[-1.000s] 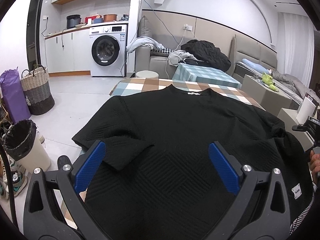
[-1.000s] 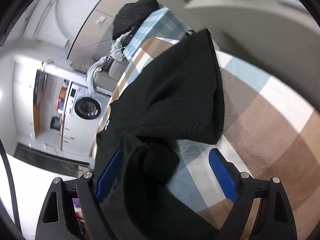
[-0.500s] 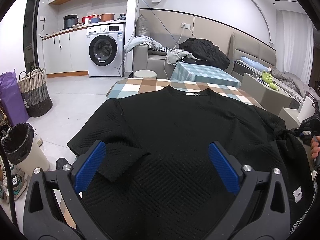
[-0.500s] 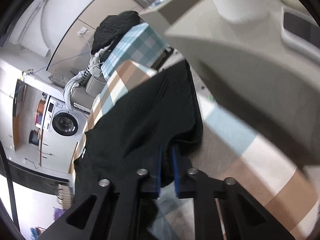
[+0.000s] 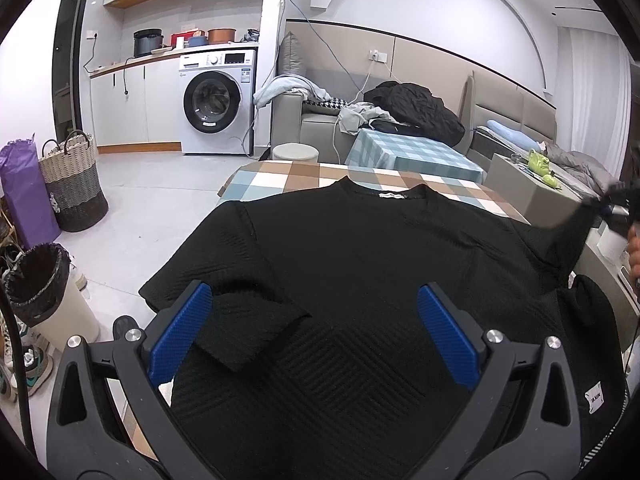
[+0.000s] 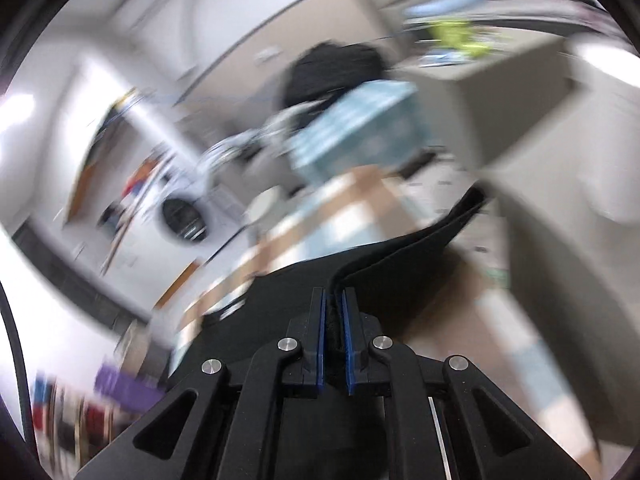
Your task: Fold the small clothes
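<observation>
Over on the far left, by the floor: a trash bin (image 5: 38,280), a woven basket (image 5: 74,184) and a purple bag (image 5: 24,196), all well apart from the work. Farther back, a washing machine (image 5: 214,106) against the wall. Closer in, on the checked table (image 5: 276,180), a black top (image 5: 360,272) lying spread out flat, neck at the far end, left sleeve already folded in over the body. Low over the near part of that top, the left gripper (image 5: 314,334), blue pads (image 5: 180,332) spread wide apart, holding nothing, just hovering. Then on to the right side: the right sleeve (image 5: 568,236) lifted up off the table and stretched out toward the edge of the picture. Pinching that sleeve, the right gripper (image 6: 333,336), blue pads pressed together with black cloth squeezed between them. Very blurry in the right wrist view, so probably moving fast. Step in hand, by the look of it: folding the right sleeve in to match the left one. Next move likely needs carrying the sleeve across over the body, laying it down flat, then letting go. Left gripper may need to press the top down so the cloth does not slide or bunch up.
</observation>
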`<state>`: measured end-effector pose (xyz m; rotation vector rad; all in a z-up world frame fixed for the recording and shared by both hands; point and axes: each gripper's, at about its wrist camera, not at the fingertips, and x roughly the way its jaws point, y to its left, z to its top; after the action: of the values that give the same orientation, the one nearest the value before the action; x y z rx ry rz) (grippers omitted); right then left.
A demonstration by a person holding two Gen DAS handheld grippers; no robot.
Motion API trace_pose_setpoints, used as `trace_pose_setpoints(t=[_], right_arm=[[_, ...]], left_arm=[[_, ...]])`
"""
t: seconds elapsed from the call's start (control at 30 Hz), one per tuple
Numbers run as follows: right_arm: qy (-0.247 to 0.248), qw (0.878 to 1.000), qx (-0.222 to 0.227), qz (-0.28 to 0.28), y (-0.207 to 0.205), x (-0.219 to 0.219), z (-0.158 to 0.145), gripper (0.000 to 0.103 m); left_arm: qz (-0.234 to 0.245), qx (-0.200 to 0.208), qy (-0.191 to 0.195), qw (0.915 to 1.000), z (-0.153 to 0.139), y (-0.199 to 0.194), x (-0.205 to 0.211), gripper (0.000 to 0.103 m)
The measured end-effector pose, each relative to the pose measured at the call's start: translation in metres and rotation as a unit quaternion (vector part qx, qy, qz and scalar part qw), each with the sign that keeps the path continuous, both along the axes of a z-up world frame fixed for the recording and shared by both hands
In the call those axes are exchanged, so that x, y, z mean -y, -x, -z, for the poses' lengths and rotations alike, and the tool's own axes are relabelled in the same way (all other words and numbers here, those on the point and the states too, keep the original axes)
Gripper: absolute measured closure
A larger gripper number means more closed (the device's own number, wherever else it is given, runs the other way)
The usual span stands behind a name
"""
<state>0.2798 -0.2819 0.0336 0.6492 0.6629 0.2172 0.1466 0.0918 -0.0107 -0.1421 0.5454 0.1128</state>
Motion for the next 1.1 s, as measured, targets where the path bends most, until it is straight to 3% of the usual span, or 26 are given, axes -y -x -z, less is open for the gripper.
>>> trace_pose_setpoints(t=[0.1, 0.17, 0.2, 0.27, 0.4, 0.53, 0.63, 0.73, 0.8, 0.87, 0.93, 1.1], right_arm=[[0.026, 0.994, 0.016, -0.102, -0.009, -0.063, -0.01, 0.095], [0.053, 0.981, -0.004, -0.184, -0.01, -0.107, -0.006, 0.094], [0.074, 0.974, -0.015, -0.212, -0.009, -0.123, -0.002, 0.09], [0.116, 0.963, -0.031, -0.242, -0.004, -0.139, 0.006, 0.065], [0.123, 0.971, -0.044, -0.199, 0.003, -0.107, 0.013, 0.058], [0.164, 0.973, -0.113, -0.117, 0.002, -0.054, 0.041, 0.057], [0.132, 0.972, -0.152, -0.119, -0.004, -0.037, 0.074, 0.057], [0.116, 0.971, -0.155, -0.139, -0.011, -0.037, 0.091, 0.057], [0.124, 0.97, -0.145, -0.148, -0.012, -0.049, 0.095, 0.063], [0.155, 0.966, -0.136, -0.154, -0.017, -0.059, 0.099, 0.083], [0.191, 0.962, -0.119, -0.156, -0.017, -0.068, 0.097, 0.094], [0.211, 0.967, -0.12, -0.079, -0.017, -0.041, 0.097, 0.097]], left_arm=[[0.0, 0.001, -0.001, 1.0, 0.0, -0.001, -0.002, 0.001], [-0.002, 0.0, -0.001, 1.0, 0.0, -0.001, -0.002, 0.001], [-0.003, 0.0, 0.0, 1.0, -0.001, 0.002, -0.003, 0.001], [-0.005, 0.0, 0.001, 1.0, -0.002, 0.002, -0.005, 0.001], [-0.011, 0.0, 0.005, 0.9999, -0.001, 0.003, -0.01, 0.001], [-0.014, -0.001, 0.005, 0.9999, 0.001, 0.002, -0.009, 0.001], [-0.016, -0.003, 0.002, 0.9999, 0.001, 0.001, -0.009, 0.001], [-0.023, -0.009, 0.0, 0.9997, 0.004, -0.002, -0.008, 0.001], [-0.028, -0.013, 0.0, 0.9995, 0.007, -0.005, -0.009, 0.001], [-0.037, -0.02, -0.001, 0.9991, 0.01, -0.007, -0.012, 0.001], [-0.045, -0.027, 0.001, 0.9986, 0.014, -0.008, -0.015, 0.001], [-0.06, -0.03, 0.007, 0.9977, 0.018, -0.009, -0.024, 0.001]])
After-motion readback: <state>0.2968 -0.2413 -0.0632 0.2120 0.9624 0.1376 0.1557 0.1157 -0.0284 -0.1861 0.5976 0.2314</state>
